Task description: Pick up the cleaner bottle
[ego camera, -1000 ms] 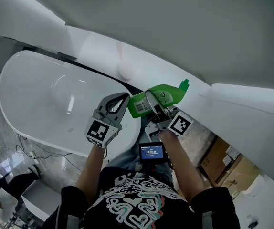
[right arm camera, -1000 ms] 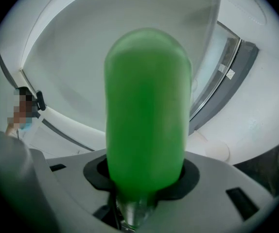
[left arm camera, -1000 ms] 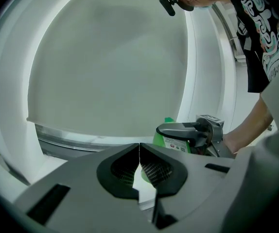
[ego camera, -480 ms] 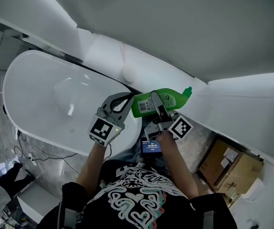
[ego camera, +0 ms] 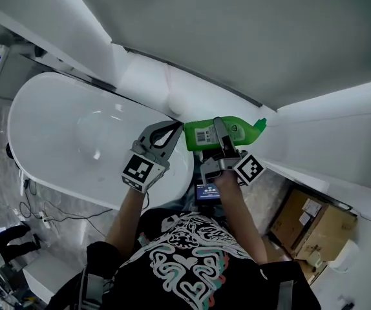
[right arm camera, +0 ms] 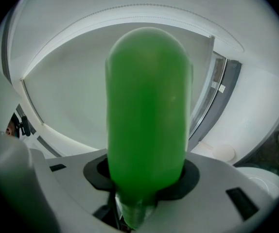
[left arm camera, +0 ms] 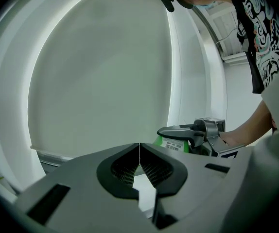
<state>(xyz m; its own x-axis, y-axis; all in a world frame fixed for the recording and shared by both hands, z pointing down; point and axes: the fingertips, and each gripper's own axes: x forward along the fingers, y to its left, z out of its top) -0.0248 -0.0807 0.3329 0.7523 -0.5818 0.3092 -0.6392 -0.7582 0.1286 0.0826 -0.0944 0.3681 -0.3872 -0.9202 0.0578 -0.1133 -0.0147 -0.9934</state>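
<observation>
Swung from a slant to nearly level, the green cleaner bottle now lies sideways in the right gripper, whose fingers pinch its body, held in the air just off the bathtub's rounded end. The left gripper hangs over the bathtub's rim beside the bottle's base, fingers pressed together on nothing. By my reading the pick-up is done, and only a steady hold is needed.

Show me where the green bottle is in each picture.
Head view: centre, the green bottle lies sideways in the right gripper.
Left gripper view: small, right of centre, behind that gripper.
Right gripper view: fills the middle.
Shared landmark: the right gripper clamped on it.
</observation>
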